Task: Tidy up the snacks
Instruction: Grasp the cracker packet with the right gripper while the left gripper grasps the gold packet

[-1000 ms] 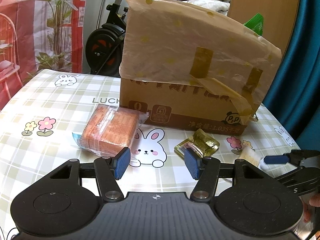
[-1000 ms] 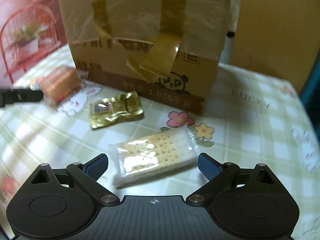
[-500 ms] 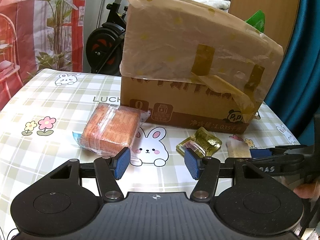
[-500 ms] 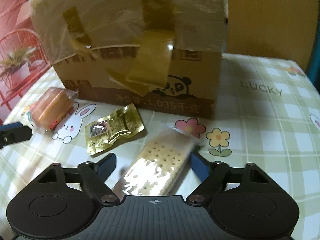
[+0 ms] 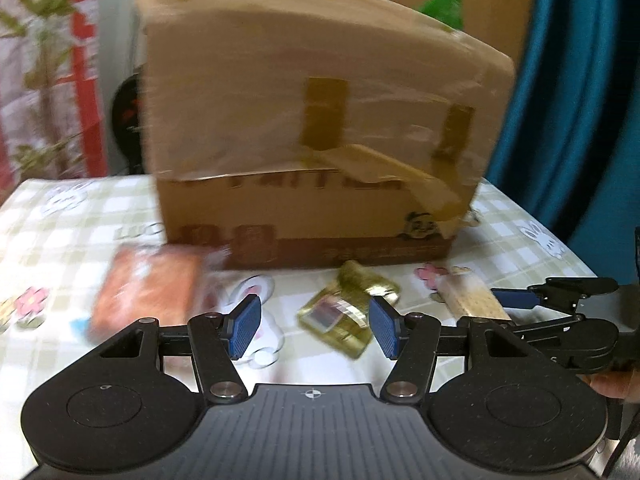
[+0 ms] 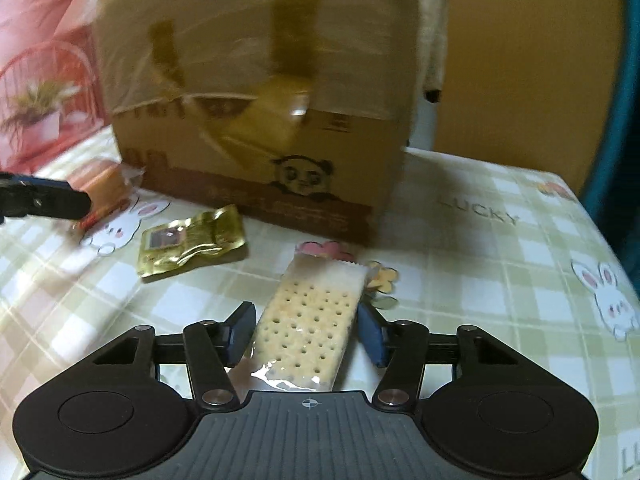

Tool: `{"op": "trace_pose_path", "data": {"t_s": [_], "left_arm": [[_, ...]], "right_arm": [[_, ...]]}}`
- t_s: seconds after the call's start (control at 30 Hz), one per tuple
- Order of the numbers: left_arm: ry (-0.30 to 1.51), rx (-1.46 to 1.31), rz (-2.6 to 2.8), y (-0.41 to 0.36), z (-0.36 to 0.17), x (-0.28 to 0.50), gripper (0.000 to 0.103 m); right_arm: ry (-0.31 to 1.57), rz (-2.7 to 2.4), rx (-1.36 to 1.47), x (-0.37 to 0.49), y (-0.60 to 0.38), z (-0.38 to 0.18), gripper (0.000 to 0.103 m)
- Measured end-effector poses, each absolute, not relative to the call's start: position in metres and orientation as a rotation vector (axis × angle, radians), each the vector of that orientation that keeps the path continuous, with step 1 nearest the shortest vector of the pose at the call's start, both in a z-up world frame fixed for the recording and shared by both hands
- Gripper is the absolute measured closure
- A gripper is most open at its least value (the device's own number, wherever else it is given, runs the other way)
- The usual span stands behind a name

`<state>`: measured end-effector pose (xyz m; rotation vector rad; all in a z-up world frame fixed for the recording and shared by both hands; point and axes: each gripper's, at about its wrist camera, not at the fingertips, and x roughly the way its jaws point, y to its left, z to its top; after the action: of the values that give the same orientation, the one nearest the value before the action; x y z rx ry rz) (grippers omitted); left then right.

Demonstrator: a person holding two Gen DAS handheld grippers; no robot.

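The right gripper (image 6: 306, 332) has its two blue pads on either side of the cracker pack (image 6: 310, 332) — they look like they press on its sides, so it seems to be squeezing the pack. The pack lies on the table (image 6: 480, 280), with its far end near a pink flower picture.

The left gripper (image 5: 314, 326) is wide open with nothing in it. It hangs over the table, in front of the gold snack pack (image 5: 348, 312). The orange snack pack (image 5: 150, 292) lies to the left, close to the big cardboard box (image 5: 312, 128). The gold pack is just in front of the box too.

The box is wrapped in clear plastic and brown tape. The table has a green checked cloth with bunnies on it.
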<state>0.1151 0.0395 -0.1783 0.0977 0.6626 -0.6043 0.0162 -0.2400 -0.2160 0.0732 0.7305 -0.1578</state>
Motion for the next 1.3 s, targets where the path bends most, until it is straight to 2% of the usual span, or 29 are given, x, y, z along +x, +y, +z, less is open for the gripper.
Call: {"op": "trace_pose_path", "data": {"t_s": [0.43,0.53,0.6,0.87,0.97,1.07,1.13,1.17,1.23,1.3], "left_arm": [[0.699,0.264,-0.721,-0.023,-0.215,0.147,0.04],[0.704,0.254,-0.72,-0.024,-0.219,0.155,0.037],[0.699,0.27,-0.713,-0.025,-0.222,0.157,0.032],[0.743,0.23,-0.741,-0.028,-0.232,0.171,0.027],[0.727,0.271,-0.756,-0.035,-0.238,0.167,0.022],[0.708,0.326,-0.747,-0.043,-0.242,0.161,0.022],[0.72,0.313,-0.739,-0.046,-0.243,0.16,0.023],[0.719,0.316,-0.728,-0.047,-0.243,0.16,0.028],[0.727,0.307,-0.718,-0.047,-0.241,0.159,0.044],[0.741,0.303,-0.695,-0.046,-0.238,0.157,0.046]], "right_arm": [[0.653,-0.15,0.172,0.0,-0.253,-0.222,0.055],[0.649,-0.148,0.176,-0.001,-0.253,-0.223,0.055],[0.648,-0.147,0.177,-0.001,-0.254,-0.223,0.055],[0.643,-0.15,0.184,-0.002,-0.252,-0.222,0.055],[0.643,-0.151,0.184,-0.002,-0.252,-0.222,0.055],[0.643,-0.151,0.183,-0.002,-0.252,-0.222,0.055],[0.643,-0.152,0.183,-0.002,-0.251,-0.222,0.055],[0.644,-0.152,0.182,-0.002,-0.251,-0.222,0.055],[0.643,-0.151,0.184,-0.002,-0.252,-0.222,0.055],[0.643,-0.152,0.184,-0.002,-0.251,-0.222,0.055]]}}
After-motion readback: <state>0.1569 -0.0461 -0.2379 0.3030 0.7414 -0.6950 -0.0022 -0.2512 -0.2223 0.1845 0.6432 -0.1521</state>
